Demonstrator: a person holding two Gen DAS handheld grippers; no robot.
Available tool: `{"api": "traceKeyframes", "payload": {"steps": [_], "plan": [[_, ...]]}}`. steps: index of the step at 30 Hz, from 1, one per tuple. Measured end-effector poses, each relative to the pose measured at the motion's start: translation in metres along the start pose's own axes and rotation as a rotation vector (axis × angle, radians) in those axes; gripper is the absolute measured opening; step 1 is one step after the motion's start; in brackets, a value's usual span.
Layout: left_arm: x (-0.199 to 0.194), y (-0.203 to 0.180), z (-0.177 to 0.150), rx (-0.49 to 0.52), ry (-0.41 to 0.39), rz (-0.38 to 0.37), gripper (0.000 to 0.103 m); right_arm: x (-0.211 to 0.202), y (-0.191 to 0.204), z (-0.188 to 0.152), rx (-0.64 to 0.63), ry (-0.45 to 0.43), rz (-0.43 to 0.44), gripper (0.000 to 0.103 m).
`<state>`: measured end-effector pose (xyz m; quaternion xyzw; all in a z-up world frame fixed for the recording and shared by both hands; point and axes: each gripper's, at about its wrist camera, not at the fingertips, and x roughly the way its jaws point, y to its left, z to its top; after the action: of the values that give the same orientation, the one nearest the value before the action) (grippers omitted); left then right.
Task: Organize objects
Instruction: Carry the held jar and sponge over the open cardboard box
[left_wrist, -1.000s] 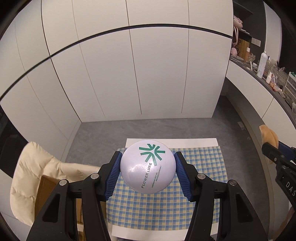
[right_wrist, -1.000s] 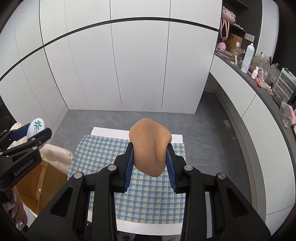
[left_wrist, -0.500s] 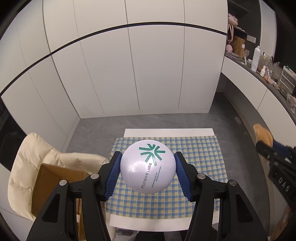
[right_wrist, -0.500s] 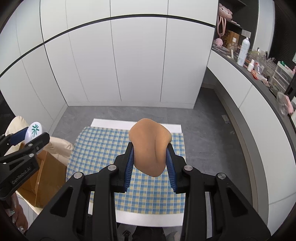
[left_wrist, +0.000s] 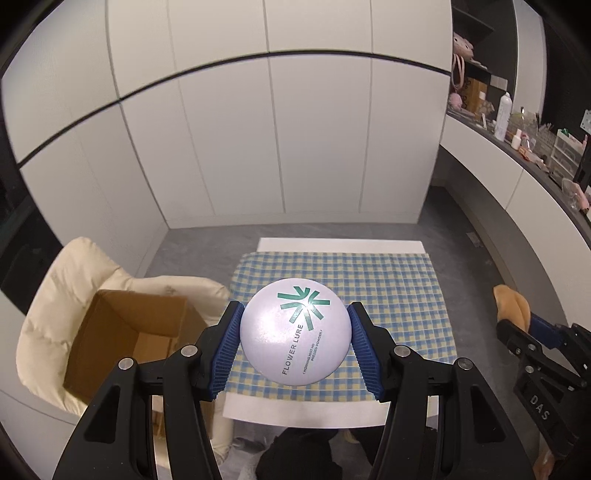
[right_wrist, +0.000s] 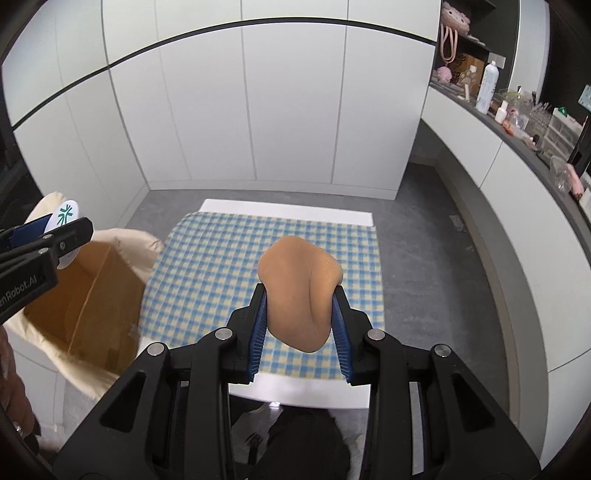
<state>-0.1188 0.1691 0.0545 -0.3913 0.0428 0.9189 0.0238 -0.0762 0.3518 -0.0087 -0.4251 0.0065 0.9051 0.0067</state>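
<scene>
My left gripper (left_wrist: 295, 341) has its jaws clamped on the white powder compact (left_wrist: 294, 336), blue pads pressing its two sides, the green logo and "FLOWER LURE" lettering facing my camera. My right gripper (right_wrist: 300, 317) has its jaws clamped on the tan makeup sponge (right_wrist: 300, 293), which bulges up above the pads. Both are held in the air above the table (left_wrist: 314, 415), whose top carries a blue-and-yellow checked cloth (right_wrist: 221, 266). Just left of the table I see an open cardboard box (left_wrist: 122, 339) sitting on a cream padded chair (left_wrist: 55, 295). White cabinet doors (right_wrist: 295, 110) fill the background, with a cluttered shelf (right_wrist: 517, 122) at right.
</scene>
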Motion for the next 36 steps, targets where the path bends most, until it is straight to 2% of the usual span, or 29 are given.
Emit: {"api": "traceKeyframes", "payload": {"steps": [6, 15, 23, 36], "plan": [[-0.025, 0.020, -0.037, -0.027, -0.013, 0.046, 0.058, -0.013, 0.005, -0.030, 0.007, 0.014, 0.050, 0.034], [-0.053, 0.041, -0.077, -0.050, -0.020, 0.033, 0.058, -0.013, 0.013, -0.076, 0.013, 0.080, 0.105, 0.034], [-0.059, 0.042, -0.113, 0.002, 0.019, 0.047, 0.058, -0.018, 0.016, -0.109, 0.010, 0.107, 0.084, 0.034], [-0.074, 0.050, -0.156, 0.005, 0.038, 0.034, 0.058, -0.035, 0.023, -0.146, 0.003, 0.115, 0.079, 0.034]]}}
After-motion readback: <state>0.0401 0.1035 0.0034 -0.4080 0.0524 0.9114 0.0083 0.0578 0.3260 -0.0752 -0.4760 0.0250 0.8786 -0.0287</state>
